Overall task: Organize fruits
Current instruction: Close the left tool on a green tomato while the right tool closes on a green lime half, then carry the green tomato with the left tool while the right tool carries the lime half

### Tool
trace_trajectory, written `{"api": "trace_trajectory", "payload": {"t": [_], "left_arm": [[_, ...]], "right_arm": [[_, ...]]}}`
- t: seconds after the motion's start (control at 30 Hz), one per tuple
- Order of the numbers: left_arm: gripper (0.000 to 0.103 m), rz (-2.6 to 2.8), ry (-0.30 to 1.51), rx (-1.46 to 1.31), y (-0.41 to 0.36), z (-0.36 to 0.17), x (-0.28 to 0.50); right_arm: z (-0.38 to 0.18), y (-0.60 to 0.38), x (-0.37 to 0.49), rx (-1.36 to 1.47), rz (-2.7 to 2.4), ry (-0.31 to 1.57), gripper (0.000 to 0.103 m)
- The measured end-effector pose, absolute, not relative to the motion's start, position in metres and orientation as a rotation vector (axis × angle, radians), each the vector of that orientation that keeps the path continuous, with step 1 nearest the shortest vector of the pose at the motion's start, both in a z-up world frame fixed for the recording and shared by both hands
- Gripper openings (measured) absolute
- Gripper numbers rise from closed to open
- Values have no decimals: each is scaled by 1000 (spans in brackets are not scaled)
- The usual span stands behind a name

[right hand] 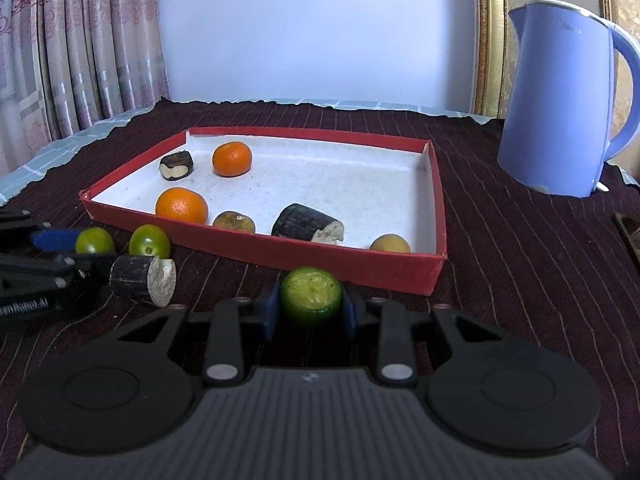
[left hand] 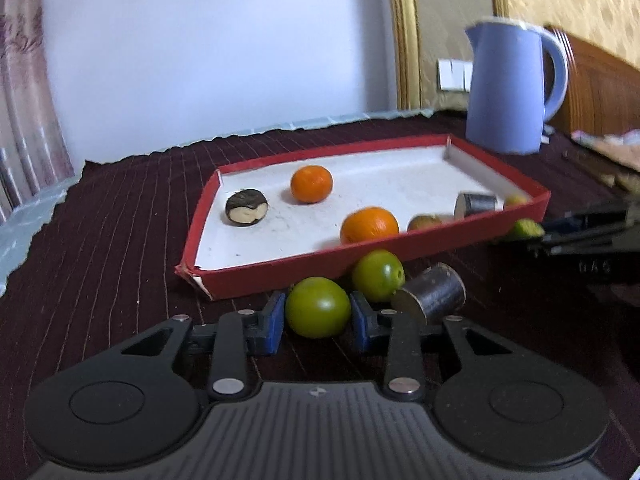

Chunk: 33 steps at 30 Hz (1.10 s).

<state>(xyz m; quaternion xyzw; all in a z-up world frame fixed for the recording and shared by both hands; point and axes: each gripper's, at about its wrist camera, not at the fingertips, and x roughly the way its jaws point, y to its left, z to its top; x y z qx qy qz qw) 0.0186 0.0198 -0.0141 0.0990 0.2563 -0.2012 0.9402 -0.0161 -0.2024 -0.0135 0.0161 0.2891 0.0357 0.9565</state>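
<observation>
My left gripper (left hand: 318,306) is shut on a whole green fruit (left hand: 316,316) that rests on the dark cloth just in front of the red tray (left hand: 280,276). A second green fruit (left hand: 378,274) and a dark sugarcane stub (left hand: 434,294) lie right beside it. My right gripper (right hand: 310,300) is shut on a cut green fruit (right hand: 311,292) near the red tray's (right hand: 360,272) front wall. Inside the tray lie two oranges (right hand: 182,205), dark cane pieces (right hand: 306,224) and small brownish fruits (right hand: 234,222).
A blue kettle (right hand: 560,104) stands behind the tray at the right. The table is covered by a dark striped cloth (right hand: 520,280). A curtain (right hand: 80,40) hangs at the far left, and a white wall is behind the table.
</observation>
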Motion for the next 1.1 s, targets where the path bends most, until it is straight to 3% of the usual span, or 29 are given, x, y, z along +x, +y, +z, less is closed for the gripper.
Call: {"api": "trace_trajectory", "payload": {"t": [1.1], "left_arm": [[34,-219,566,213,-32,22,64]], "right_arm": [[34,-191,-8,20,78,433,30]]}}
